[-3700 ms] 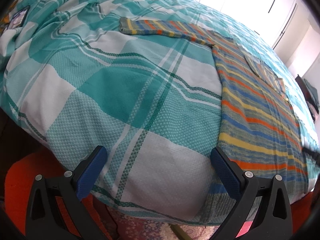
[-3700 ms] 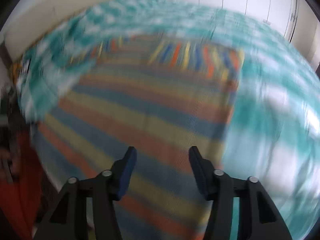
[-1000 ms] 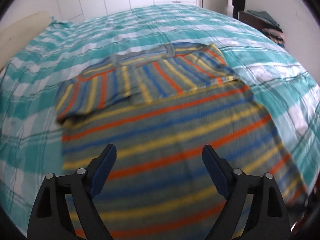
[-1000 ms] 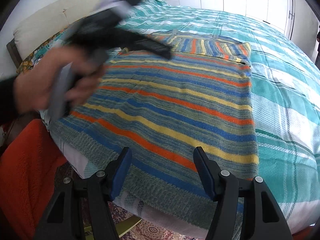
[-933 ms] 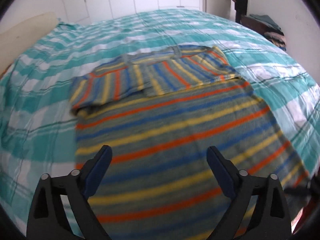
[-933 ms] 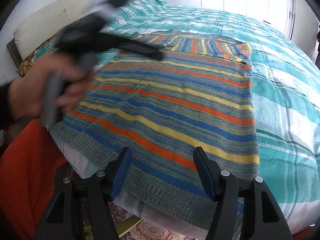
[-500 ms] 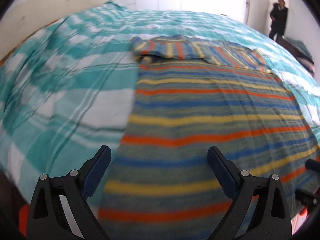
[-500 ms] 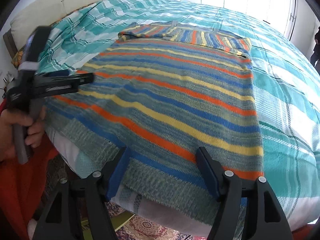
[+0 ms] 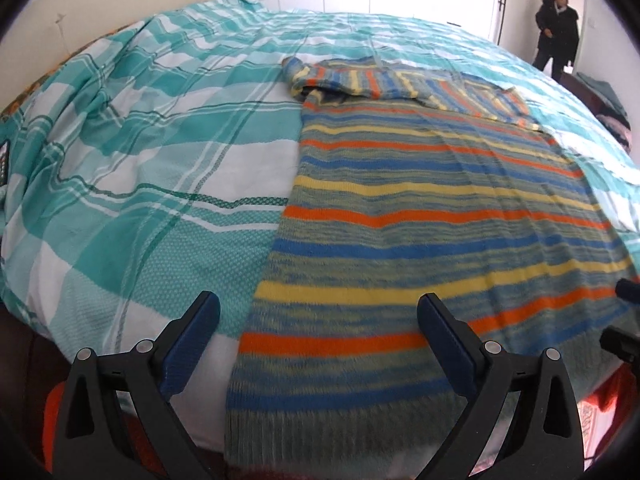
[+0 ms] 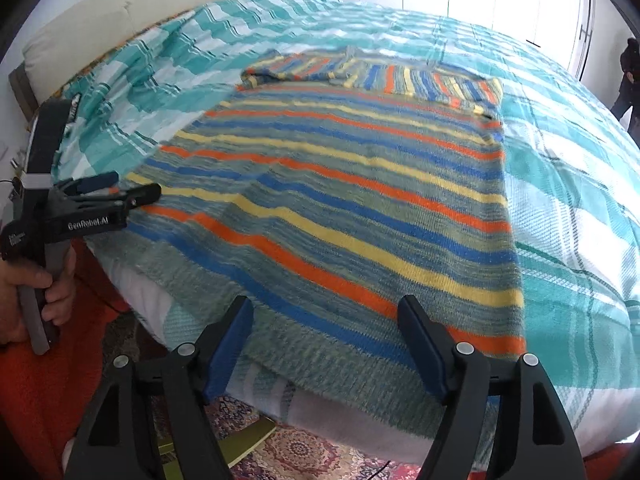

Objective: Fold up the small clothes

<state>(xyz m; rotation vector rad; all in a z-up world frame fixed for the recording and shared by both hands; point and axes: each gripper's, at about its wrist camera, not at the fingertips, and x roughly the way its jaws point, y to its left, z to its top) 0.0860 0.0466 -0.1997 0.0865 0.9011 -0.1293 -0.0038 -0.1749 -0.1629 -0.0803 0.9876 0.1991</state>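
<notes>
A striped knit sweater (image 9: pixel 420 208) in orange, blue, yellow and grey-green lies flat on the bed, hem at the near edge, both sleeves (image 9: pixel 400 80) folded across its far end. It also shows in the right wrist view (image 10: pixel 352 200). My left gripper (image 9: pixel 318 320) is open and empty above the hem's left corner. My right gripper (image 10: pixel 326 332) is open and empty over the hem's right part. The left gripper also shows in the right wrist view (image 10: pixel 116 192), held by a hand at the sweater's left edge.
The bed has a teal and white checked cover (image 9: pixel 140 160). A headboard (image 10: pixel 140 4) lies at the far left. A person in dark clothes (image 9: pixel 558 28) stands by white wardrobe doors. An orange blanket (image 10: pixel 52 380) and patterned rug (image 10: pixel 296 452) lie below the bed edge.
My left gripper has swung from over the sweater's middle to its near left corner and come lower. My right gripper has moved slightly closer to the hem. Both stay open.
</notes>
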